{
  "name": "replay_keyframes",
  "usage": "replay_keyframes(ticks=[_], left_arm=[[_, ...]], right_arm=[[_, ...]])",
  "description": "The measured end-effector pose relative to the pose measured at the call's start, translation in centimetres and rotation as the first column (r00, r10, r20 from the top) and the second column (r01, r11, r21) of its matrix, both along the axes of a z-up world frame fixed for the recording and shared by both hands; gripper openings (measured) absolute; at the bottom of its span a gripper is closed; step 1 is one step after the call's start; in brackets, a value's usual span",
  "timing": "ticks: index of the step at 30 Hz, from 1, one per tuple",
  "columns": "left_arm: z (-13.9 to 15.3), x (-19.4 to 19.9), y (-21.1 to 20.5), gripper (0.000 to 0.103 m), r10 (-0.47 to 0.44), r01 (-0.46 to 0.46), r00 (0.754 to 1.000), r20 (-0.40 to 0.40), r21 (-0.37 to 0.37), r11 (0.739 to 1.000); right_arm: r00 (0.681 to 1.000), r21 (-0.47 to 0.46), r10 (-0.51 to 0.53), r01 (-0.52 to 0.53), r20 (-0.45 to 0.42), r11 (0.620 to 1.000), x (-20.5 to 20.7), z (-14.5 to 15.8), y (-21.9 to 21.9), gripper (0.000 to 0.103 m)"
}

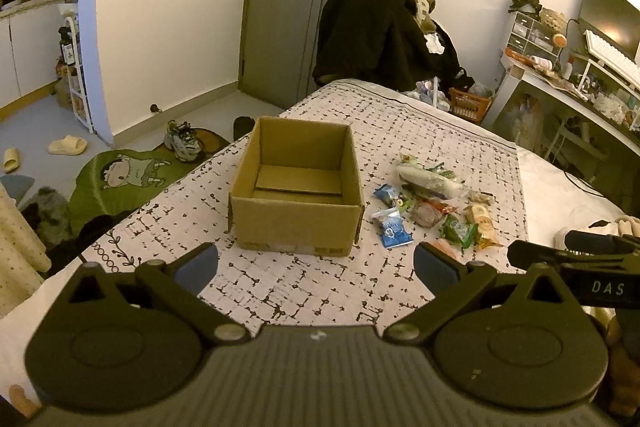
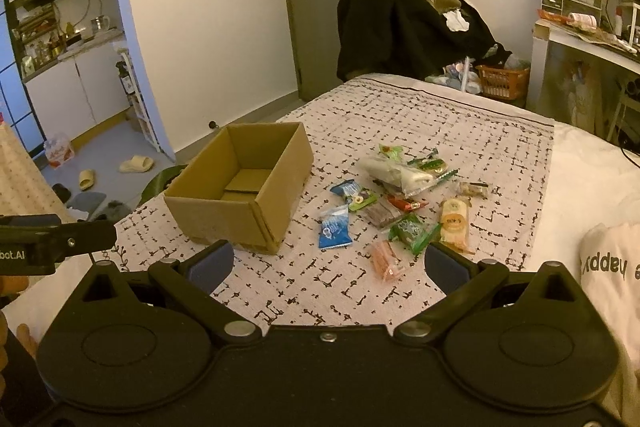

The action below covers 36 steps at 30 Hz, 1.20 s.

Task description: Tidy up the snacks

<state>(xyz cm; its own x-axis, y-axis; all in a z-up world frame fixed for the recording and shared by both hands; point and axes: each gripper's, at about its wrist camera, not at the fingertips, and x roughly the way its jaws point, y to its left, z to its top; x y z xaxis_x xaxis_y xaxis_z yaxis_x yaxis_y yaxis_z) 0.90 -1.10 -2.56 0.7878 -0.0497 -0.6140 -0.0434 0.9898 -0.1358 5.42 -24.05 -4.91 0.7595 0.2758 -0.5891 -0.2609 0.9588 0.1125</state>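
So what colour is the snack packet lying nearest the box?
Blue and white packet, clearest in the right wrist view.

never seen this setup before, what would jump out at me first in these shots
An open, empty cardboard box sits on the patterned bedspread, with a loose scatter of wrapped snacks just to its right. Both grippers, left gripper and right gripper, hang over the near edge, fingers spread wide and holding nothing.
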Motion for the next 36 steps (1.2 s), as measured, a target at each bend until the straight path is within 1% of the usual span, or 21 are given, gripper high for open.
replay_keyframes(ticks=[15,19,24,31,36], left_arm=[[0.4,-0.4,0.4,0.103,0.015,-0.015,1.0,-0.005,-0.009,1.0],[0.4,-0.1,0.3,0.103,0.011,-0.011,1.0,-0.009,-0.006,1.0],[0.3,0.9,-0.3,0.103,0.008,-0.008,1.0,-0.01,-0.012,1.0],[-0.4,2.3,-1.5,0.103,-0.005,0.004,1.0,-0.025,-0.02,1.0],[-0.8,3.4,-2.4,0.103,-0.019,0.018,1.0,-0.02,-0.024,1.0]], right_arm=[[1.0,0.003,0.01,-0.01,0.006,1.0,-0.1,0.0,0.1,0.101],[1.0,0.012,0.013,-0.013,-0.016,1.0,0.3,0.2,-0.2,0.101],[1.0,-0.019,0.005,-0.005,-0.013,1.0,1.0,0.4,-0.3,0.103],[0.999,-0.025,-0.021,0.02,-0.031,0.999,2.4,0.0,-1.5,0.103],[0.998,-0.021,-0.039,0.038,-0.047,0.999,3.2,-0.6,-2.6,0.103]])
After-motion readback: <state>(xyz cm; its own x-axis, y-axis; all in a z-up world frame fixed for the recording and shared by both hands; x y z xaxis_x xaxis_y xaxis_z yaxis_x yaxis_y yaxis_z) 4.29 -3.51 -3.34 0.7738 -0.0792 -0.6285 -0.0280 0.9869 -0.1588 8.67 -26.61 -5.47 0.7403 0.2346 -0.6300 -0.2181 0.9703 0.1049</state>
